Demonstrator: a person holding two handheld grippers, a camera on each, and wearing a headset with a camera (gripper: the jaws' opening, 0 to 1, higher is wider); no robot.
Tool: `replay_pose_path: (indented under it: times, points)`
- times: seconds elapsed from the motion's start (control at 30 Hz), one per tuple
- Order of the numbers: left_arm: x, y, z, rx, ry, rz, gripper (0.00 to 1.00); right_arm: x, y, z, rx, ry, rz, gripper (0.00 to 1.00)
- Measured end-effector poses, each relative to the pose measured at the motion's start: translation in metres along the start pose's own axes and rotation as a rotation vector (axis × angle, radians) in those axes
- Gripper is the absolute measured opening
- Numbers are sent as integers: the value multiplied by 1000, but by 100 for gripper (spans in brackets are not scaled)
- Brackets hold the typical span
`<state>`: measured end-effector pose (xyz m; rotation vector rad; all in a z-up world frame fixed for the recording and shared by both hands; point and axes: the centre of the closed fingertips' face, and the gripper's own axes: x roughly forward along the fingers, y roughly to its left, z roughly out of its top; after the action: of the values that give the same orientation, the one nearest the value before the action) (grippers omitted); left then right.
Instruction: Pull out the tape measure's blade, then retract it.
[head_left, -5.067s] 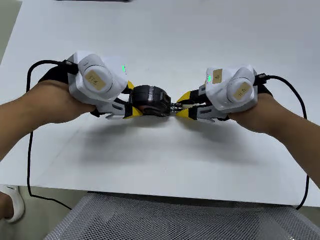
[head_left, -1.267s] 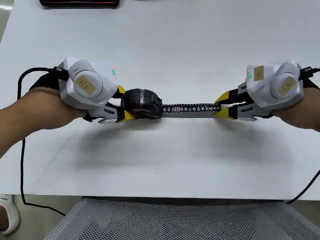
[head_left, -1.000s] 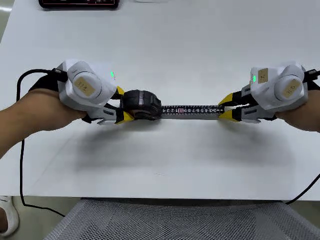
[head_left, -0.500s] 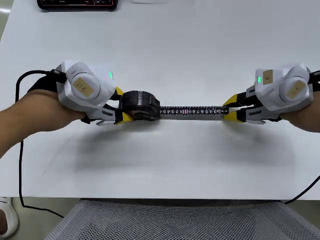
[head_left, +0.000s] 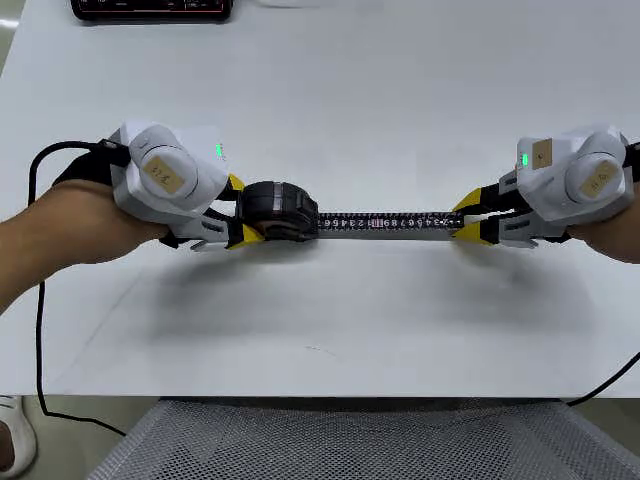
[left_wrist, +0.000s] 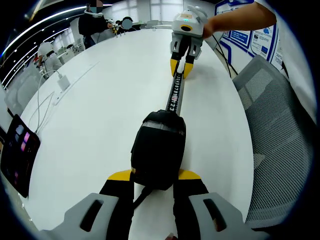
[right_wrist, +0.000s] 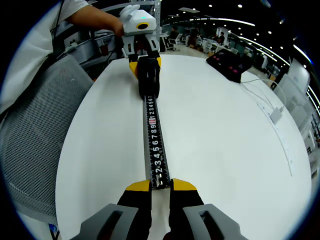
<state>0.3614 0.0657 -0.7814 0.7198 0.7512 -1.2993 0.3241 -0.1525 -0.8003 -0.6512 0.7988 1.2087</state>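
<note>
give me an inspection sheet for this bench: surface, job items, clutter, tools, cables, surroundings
surface: white table, no marks or spills seen
job's things: black tape measure, its blade drawn out straight between the tools, numbers up
clutter: dark device at the far edge; white charger with its lead
grippers: left tool shut on the tape measure; right tool shut on the blade's end
cables: black cable from the left tool hangs off the near edge; second black cable at the right
surroundings: mesh chair at the near edge; people in the office beyond
</note>
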Motion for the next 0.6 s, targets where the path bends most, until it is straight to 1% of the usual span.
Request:
replay_pose_path:
  times: [0.6]
  points:
    - [0,0,0,1,2,0,24,-10,2,-16,9,26,-8,8]
